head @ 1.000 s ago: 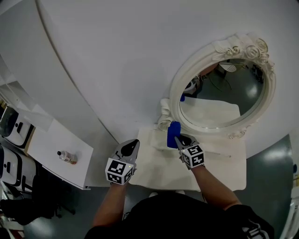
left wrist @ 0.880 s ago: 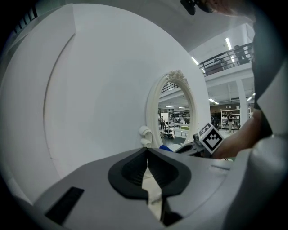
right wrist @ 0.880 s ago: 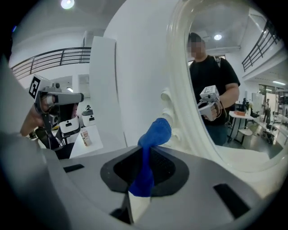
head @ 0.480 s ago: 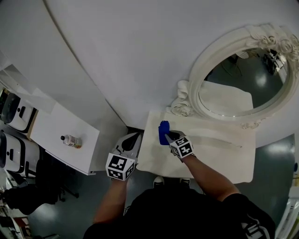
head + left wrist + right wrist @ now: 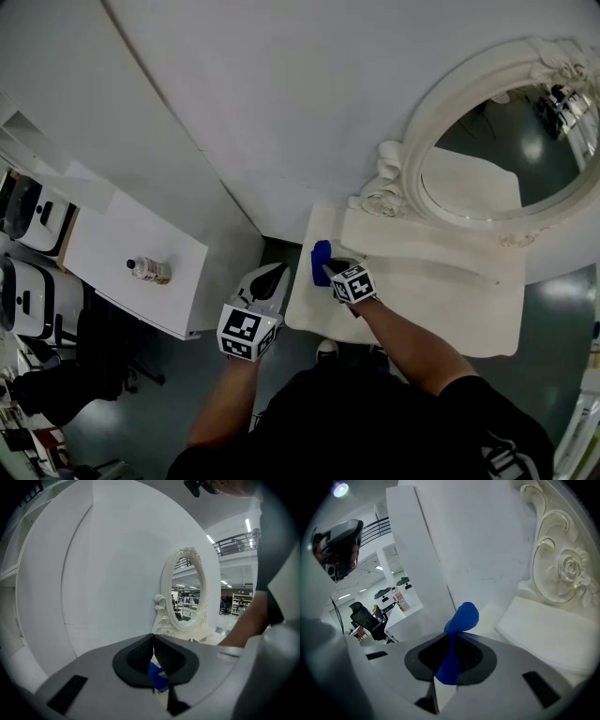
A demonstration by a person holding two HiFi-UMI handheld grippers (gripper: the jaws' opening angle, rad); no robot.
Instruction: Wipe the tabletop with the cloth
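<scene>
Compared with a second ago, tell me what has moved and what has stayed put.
The right gripper, shut on the blue cloth, has swept left along the tabletop, from below the mirror to the table's left end. Nothing was taken hold of or let go. The left gripper stays shut and empty, off the table's left edge.

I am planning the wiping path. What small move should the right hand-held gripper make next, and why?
Probably sweep the cloth rightward across the tabletop: the right hand-held gripper pinches it at the left edge, so nearly all the surface lies to its right.
</scene>
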